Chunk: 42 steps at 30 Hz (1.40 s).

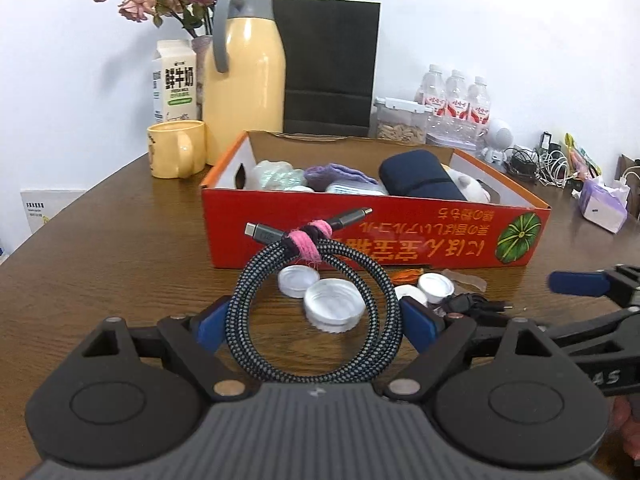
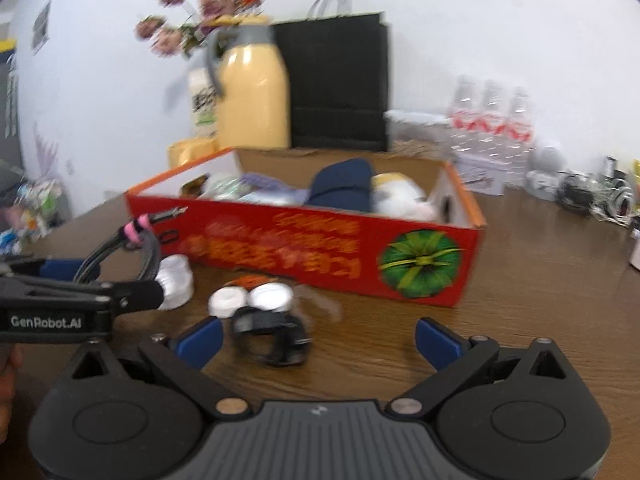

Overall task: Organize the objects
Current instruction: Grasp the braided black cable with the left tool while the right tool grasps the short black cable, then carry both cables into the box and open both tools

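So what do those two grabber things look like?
Both are black plastic. The left gripper and right gripper each have two fingers with blue pads, round black housings, silver pivot pins and a ribbed grey middle. White "GenRobot.AI" lettering runs along the left one's side.

1. Box (image 1: 372, 236) sits mid surface (image 1: 100, 248); pouch (image 1: 420, 178) & other items lie in it.
2. Behind box, L to R: mug (image 1: 176, 148), jug (image 1: 244, 76), bag (image 1: 328, 68), container (image 1: 402, 120), bottles (image 1: 456, 98).
3. Carton (image 1: 174, 80) stands behind mug, L of jug.
4. In front of box: caps (image 1: 320, 296), w/ small cable (image 2: 272, 338) to their R.
5. Coiled cable (image 1: 316, 308) sits between L tongs (image 1: 316, 320), raised before the box front, caps behind it.
6. R tongs (image 2: 318, 338) lie R of L tongs, small cable just beyond them.
7. Tissue pack (image 1: 604, 204) & cords (image 1: 540, 164) lie far R on surface.
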Each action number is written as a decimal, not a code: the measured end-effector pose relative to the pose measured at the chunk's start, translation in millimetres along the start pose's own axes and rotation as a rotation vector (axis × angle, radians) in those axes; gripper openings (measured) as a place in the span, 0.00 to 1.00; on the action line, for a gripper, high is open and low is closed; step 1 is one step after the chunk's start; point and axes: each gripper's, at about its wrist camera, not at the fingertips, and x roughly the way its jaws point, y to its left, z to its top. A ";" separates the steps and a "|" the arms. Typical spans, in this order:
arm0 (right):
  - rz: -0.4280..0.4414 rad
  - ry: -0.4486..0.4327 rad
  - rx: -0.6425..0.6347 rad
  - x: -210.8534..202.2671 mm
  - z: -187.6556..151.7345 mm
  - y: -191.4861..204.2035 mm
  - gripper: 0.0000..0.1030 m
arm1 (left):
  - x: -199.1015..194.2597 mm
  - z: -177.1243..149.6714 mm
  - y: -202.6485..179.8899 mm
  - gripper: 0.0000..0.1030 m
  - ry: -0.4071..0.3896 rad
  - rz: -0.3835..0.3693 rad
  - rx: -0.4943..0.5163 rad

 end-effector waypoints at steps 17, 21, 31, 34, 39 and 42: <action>0.022 0.057 0.022 15.3 1.6 23.0 0.44 | -5.4 -2.5 19.6 0.86 -0.010 0.003 -0.039; 0.024 0.024 0.025 5.3 -0.9 22.7 0.43 | -5.8 -2.8 20.0 0.86 -0.012 0.004 -0.037; 0.020 -0.067 0.003 -10.9 4.4 25.1 0.42 | -16.3 7.3 14.5 0.86 -0.051 0.037 -0.016; 0.020 -0.104 -0.007 -14.8 16.1 23.9 0.42 | -20.7 23.4 11.4 0.86 -0.081 0.028 -0.013; -0.003 -0.163 -0.031 -12.9 43.0 20.4 0.42 | -16.6 57.8 2.7 0.86 -0.140 0.031 0.006; -0.020 -0.184 -0.042 -4.8 61.7 16.6 0.42 | -4.4 77.7 -0.6 0.86 -0.142 0.034 0.008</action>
